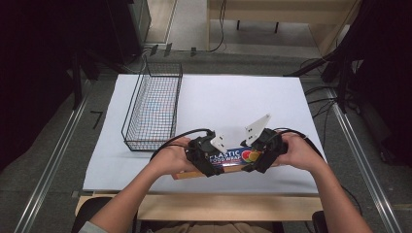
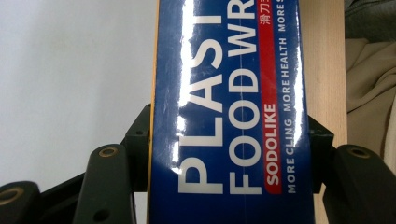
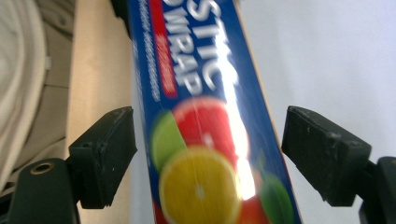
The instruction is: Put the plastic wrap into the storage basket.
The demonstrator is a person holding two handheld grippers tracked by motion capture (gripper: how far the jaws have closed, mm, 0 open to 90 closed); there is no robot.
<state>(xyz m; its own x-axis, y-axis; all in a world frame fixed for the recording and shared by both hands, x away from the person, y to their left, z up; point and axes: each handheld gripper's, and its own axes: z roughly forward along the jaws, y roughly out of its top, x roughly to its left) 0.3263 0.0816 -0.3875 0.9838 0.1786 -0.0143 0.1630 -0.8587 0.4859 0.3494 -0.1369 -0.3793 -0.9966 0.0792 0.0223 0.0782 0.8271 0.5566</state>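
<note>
A long blue box of plastic food wrap (image 1: 228, 158) with fruit pictures lies crosswise near the front of the white sheet. My left gripper (image 1: 206, 162) is shut on its left end. In the left gripper view the box (image 2: 229, 112) fills the gap and both jaws of the left gripper (image 2: 229, 140) press on its long sides. My right gripper (image 1: 257, 158) is at the box's right end. In the right gripper view the box (image 3: 205, 140) runs between the jaws of the right gripper (image 3: 212, 154), which stands open; its pads (image 3: 105, 156) stay clear of both sides.
A black wire basket (image 1: 153, 104) stands at the back left of the white sheet (image 1: 233, 97). The wooden table edge (image 1: 218, 206) runs just behind my hands. Metal rails flank the table on both sides.
</note>
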